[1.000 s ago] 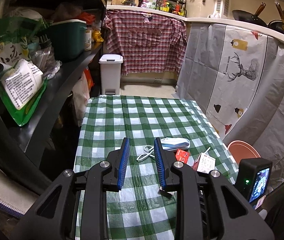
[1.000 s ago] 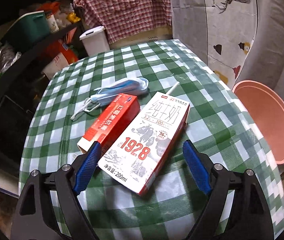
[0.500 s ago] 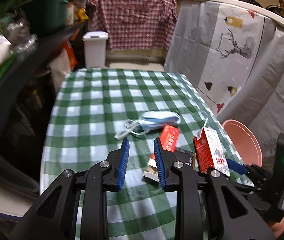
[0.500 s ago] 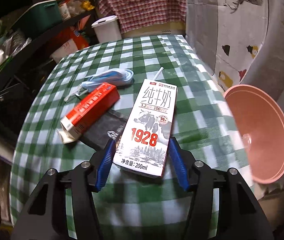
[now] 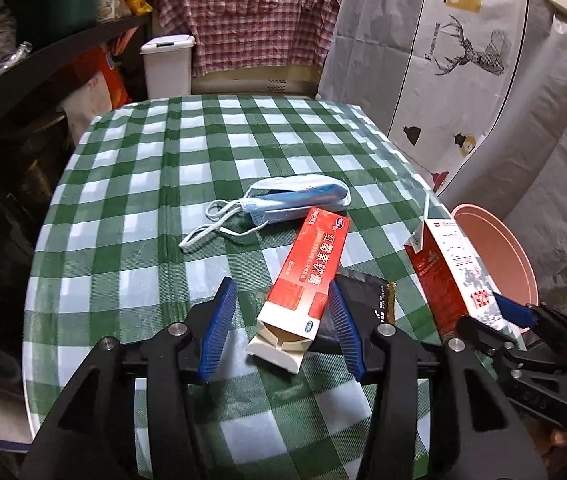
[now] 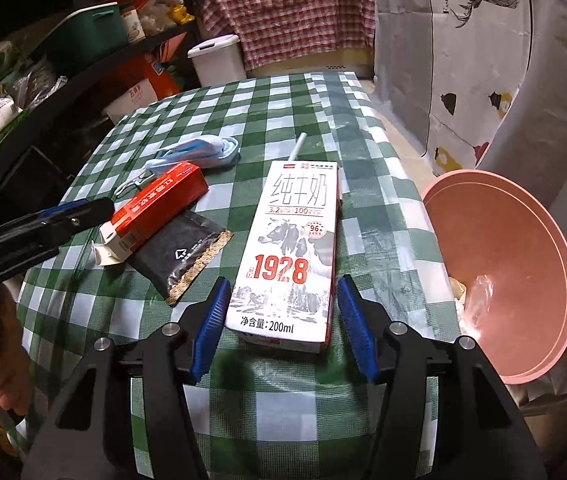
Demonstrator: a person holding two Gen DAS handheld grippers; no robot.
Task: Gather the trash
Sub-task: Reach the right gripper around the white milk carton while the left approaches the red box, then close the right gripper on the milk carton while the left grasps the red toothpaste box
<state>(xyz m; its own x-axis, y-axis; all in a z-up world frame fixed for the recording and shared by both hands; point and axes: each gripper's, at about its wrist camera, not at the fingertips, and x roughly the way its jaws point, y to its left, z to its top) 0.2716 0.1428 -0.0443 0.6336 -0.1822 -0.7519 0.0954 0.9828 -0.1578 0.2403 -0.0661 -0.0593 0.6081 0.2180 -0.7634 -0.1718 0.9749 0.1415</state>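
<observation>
The right gripper (image 6: 281,330) pinches the milk carton (image 6: 289,248) between its fingers, lifted near the tabletop's (image 5: 131,184) right edge beside the pink bin (image 6: 519,264). The left gripper (image 5: 283,324), its fingers just spread wider, straddles the red box (image 5: 309,276) without pressing it.

On table (image 5: 131,208): one milk carton (image 6: 289,248), one red box (image 5: 307,276), one face mask (image 5: 295,200), one black sachet (image 6: 187,252). Beside table: one pink bin (image 6: 523,264).

Box (image 5: 307,284) on pouch (image 5: 363,304), beside carton (image 5: 443,276)
</observation>
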